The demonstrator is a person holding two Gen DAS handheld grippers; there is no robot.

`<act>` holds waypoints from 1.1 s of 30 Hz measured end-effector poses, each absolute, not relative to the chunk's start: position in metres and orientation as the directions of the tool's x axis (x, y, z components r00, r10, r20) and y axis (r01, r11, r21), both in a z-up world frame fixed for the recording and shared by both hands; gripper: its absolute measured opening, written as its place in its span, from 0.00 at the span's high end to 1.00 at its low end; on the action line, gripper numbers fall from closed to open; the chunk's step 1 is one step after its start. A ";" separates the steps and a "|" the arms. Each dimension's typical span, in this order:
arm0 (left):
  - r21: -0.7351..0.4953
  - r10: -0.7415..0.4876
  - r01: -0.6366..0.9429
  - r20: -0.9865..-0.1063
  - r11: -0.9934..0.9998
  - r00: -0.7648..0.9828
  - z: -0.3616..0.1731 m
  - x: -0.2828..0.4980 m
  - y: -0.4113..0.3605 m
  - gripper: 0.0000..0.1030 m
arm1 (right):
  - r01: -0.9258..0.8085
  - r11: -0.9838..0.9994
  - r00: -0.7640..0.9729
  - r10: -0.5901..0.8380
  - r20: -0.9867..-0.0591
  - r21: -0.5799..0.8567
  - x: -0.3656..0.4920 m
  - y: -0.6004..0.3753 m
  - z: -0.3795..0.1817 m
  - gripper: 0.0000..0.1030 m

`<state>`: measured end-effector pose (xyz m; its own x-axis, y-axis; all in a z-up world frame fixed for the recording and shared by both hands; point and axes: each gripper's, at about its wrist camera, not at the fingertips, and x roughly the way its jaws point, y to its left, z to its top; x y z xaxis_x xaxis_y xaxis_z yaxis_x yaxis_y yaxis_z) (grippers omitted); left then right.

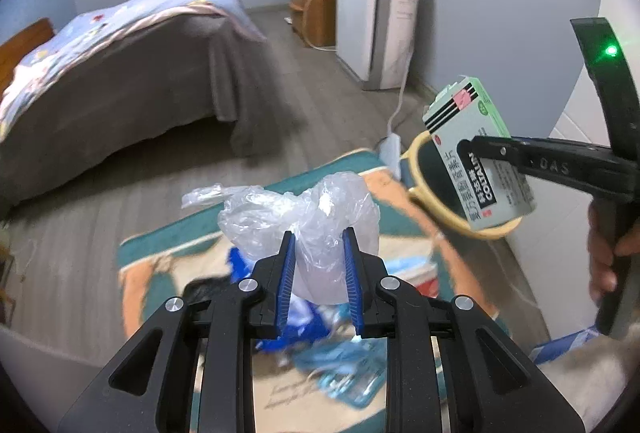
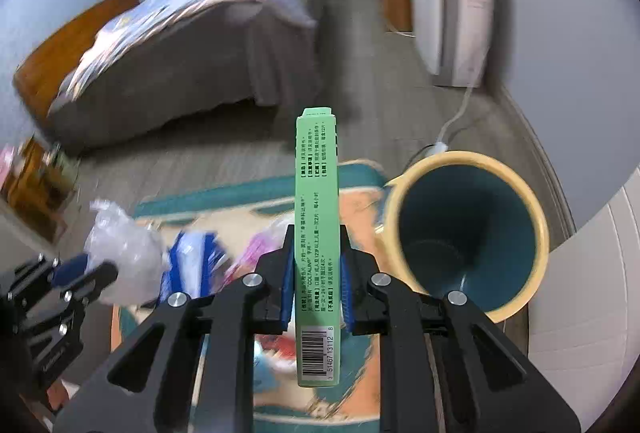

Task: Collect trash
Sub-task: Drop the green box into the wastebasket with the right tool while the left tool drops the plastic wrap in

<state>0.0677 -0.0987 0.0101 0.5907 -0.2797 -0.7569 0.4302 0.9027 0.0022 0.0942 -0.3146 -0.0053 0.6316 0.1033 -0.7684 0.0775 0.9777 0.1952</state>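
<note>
A: What is the left gripper (image 1: pixel 319 233) doing?

B: Its blue pads are pressed against a crumpled clear plastic bag (image 1: pixel 304 221), which bulges out above and between them. The bag hangs in the air over the rug (image 1: pixel 256 201).

A: And the right gripper (image 2: pixel 316 233)?

B: It is clamped on a slim green box (image 2: pixel 317 233), gripping the two broad faces. The box stands on end between the pads with its narrow printed edge toward the camera and a barcode at the low end. In the left view the same box (image 1: pixel 476 149) shows its broad printed face, just in front of the bin (image 1: pixel 424 169).

A: Where is the bin?

B: Right of the box in the right wrist view, a bin (image 2: pixel 468 229) with a cream rim and a dark teal inside, at the rug's edge near the white wall.

A: What else lies near the bin?

B: On the rug, left of the bin, blue and white wrappers (image 2: pixel 192 265) and other blurred litter. Beyond the rug stands a bed (image 2: pixel 180 45) with a grey skirt, and past the bin a white appliance (image 2: pixel 452 17) against the wall.
</note>
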 end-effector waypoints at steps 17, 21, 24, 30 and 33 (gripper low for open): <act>0.003 -0.395 0.672 -0.808 0.740 0.438 -0.062 0.136 -0.282 0.75 | 0.421 0.881 0.525 -0.045 -0.850 0.214 0.119 -0.481 -0.089 0.83; 0.032 -0.407 0.727 -0.812 0.685 0.419 -0.088 0.139 -0.323 0.52 | 0.461 0.853 0.506 -0.026 -0.862 0.245 0.115 -0.494 -0.104 0.82; 0.057 -0.405 0.735 -0.805 0.676 0.434 -0.096 0.144 -0.337 0.35 | 0.460 0.852 0.506 -0.018 -0.862 0.252 0.121 -0.497 -0.110 0.81; 0.084 -0.400 0.718 -0.783 0.691 0.477 -0.090 0.138 -0.324 0.17 | 0.463 0.847 0.508 -0.012 -0.861 0.261 0.125 -0.494 -0.111 0.41; 0.080 -0.390 0.687 -0.773 0.722 0.500 -0.084 0.139 -0.312 0.11 | 0.458 0.852 0.519 -0.026 -0.854 0.252 0.124 -0.490 -0.106 0.27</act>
